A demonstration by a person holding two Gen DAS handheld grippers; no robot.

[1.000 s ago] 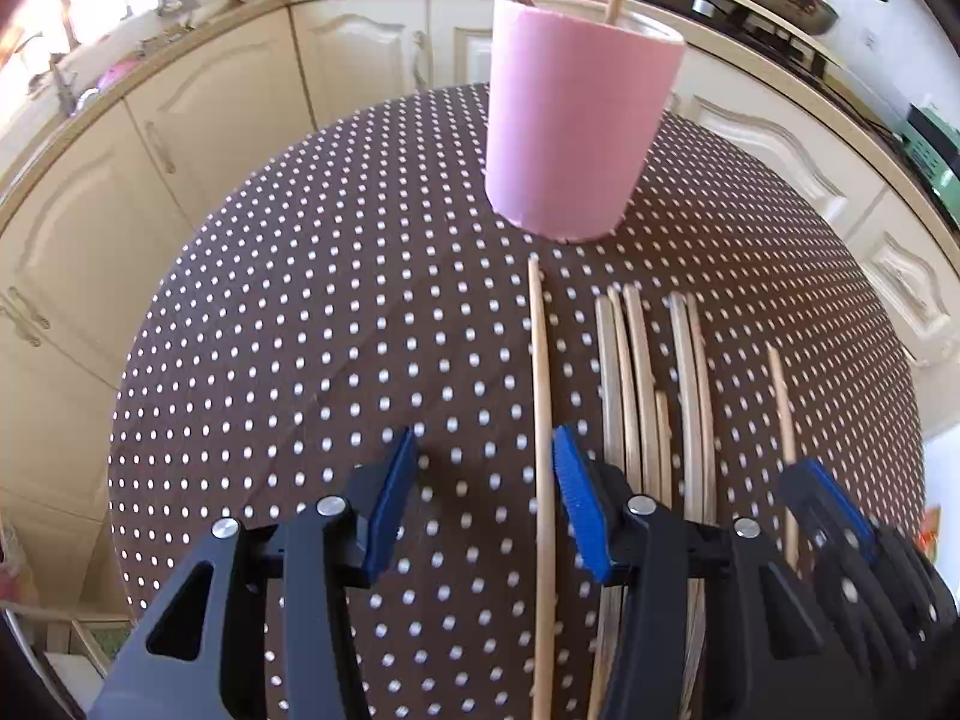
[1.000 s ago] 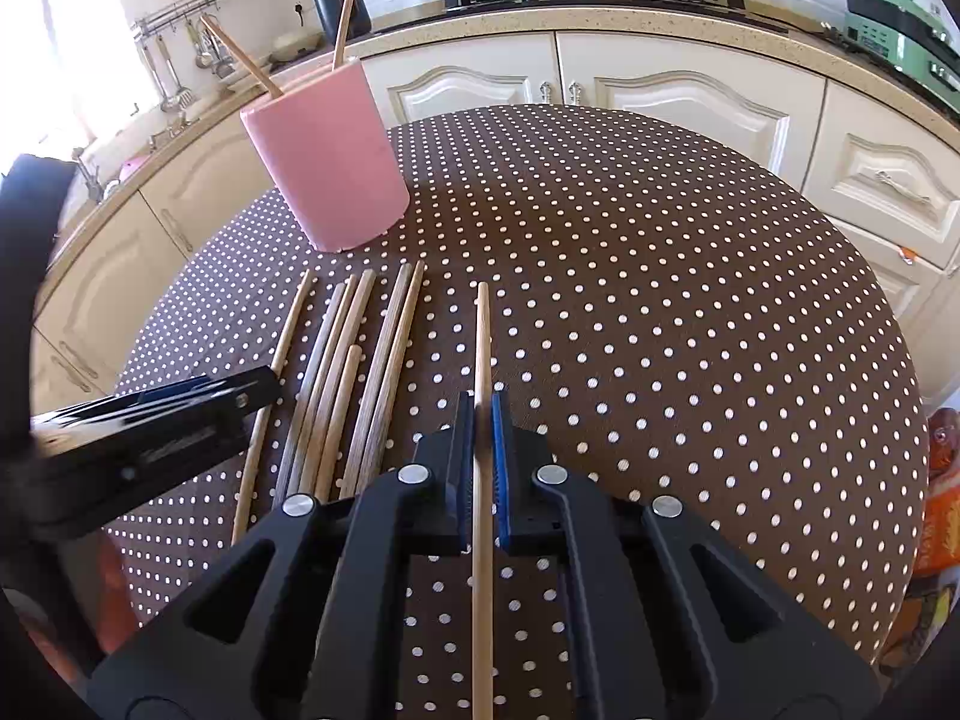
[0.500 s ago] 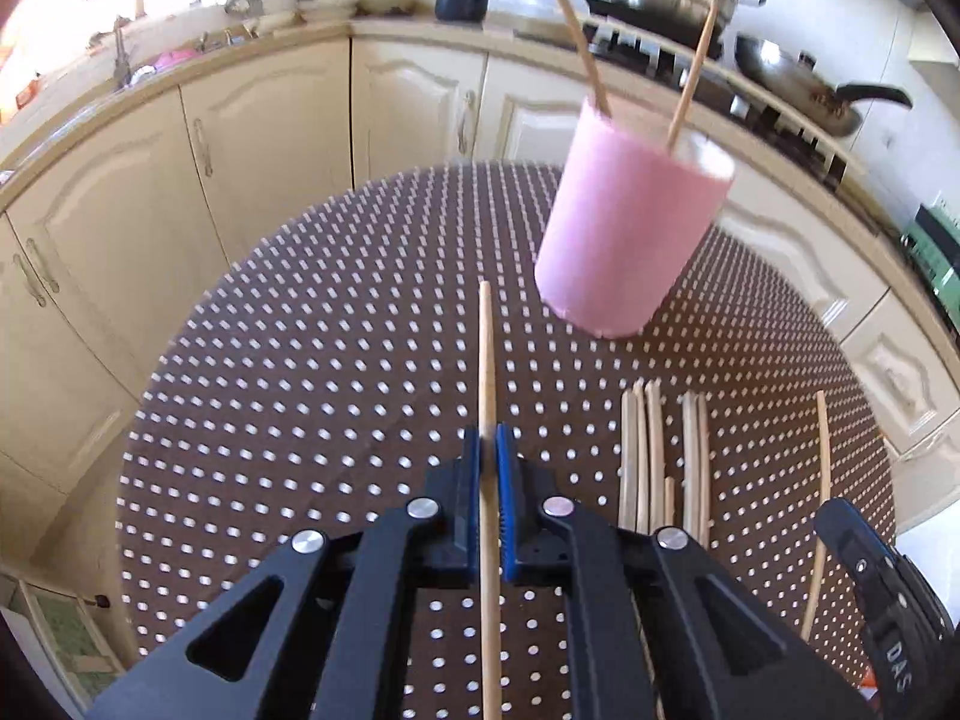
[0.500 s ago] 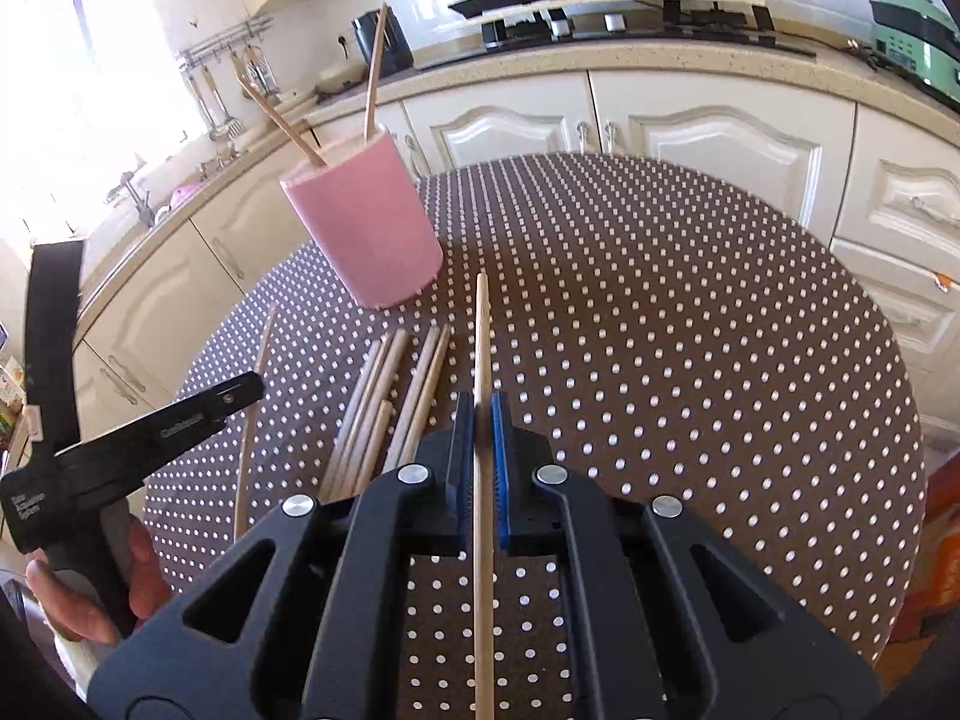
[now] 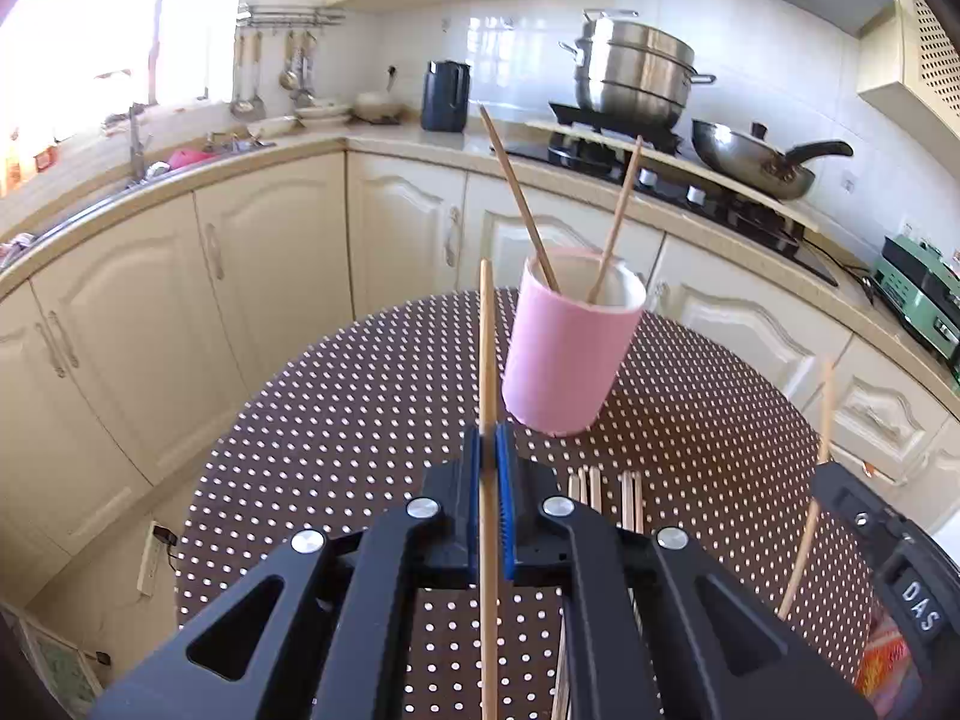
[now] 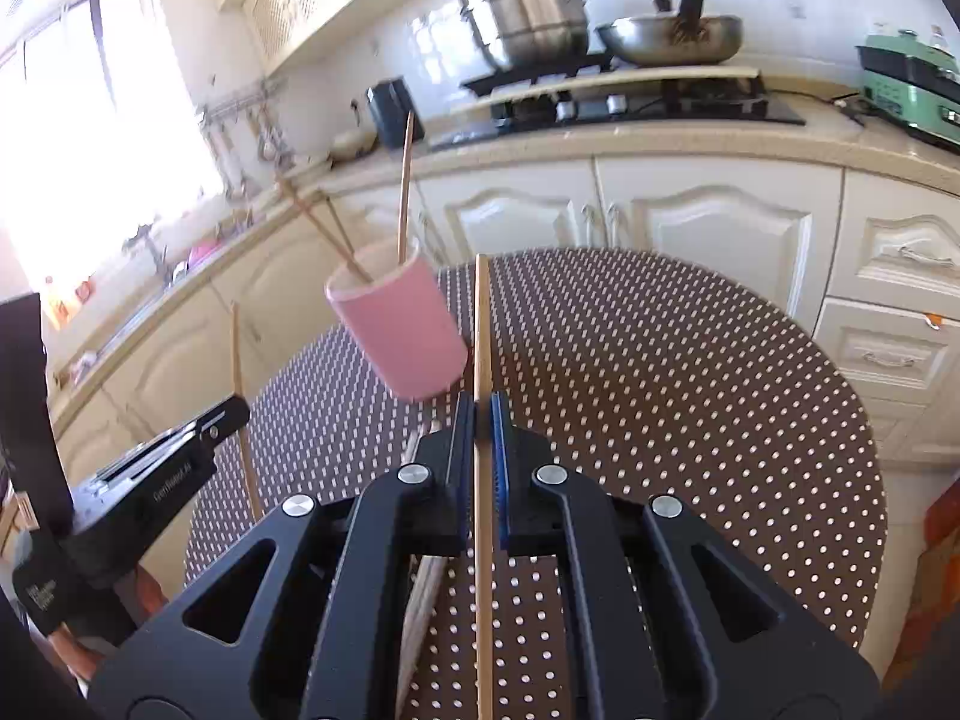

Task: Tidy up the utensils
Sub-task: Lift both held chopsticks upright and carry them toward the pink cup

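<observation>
A pink cup [image 5: 567,360] stands on the brown dotted table [image 5: 360,420] with two wooden chopsticks leaning in it. My left gripper [image 5: 488,438] is shut on a wooden chopstick [image 5: 487,348], lifted above the table just left of the cup. In the right wrist view the pink cup [image 6: 399,330] is left of my right gripper [image 6: 478,405], which is shut on another chopstick [image 6: 482,324] held up in the air. Several loose chopsticks [image 5: 606,489] lie on the table behind the left gripper's fingers. The right gripper's chopstick [image 5: 816,492] shows at the right edge of the left wrist view.
Cream kitchen cabinets [image 5: 270,252] curve around the table. The counter behind holds a stove with a steel pot [image 5: 630,72], a wok [image 5: 756,162] and a dark kettle [image 5: 445,96]. A sink [image 5: 150,168] is at the left. A green appliance [image 6: 906,84] sits at the right.
My left gripper closed on a chopstick that lay on the table and lifted it. Both grippers rose with their chopsticks and tilted up, bringing the kitchen counter into view.
</observation>
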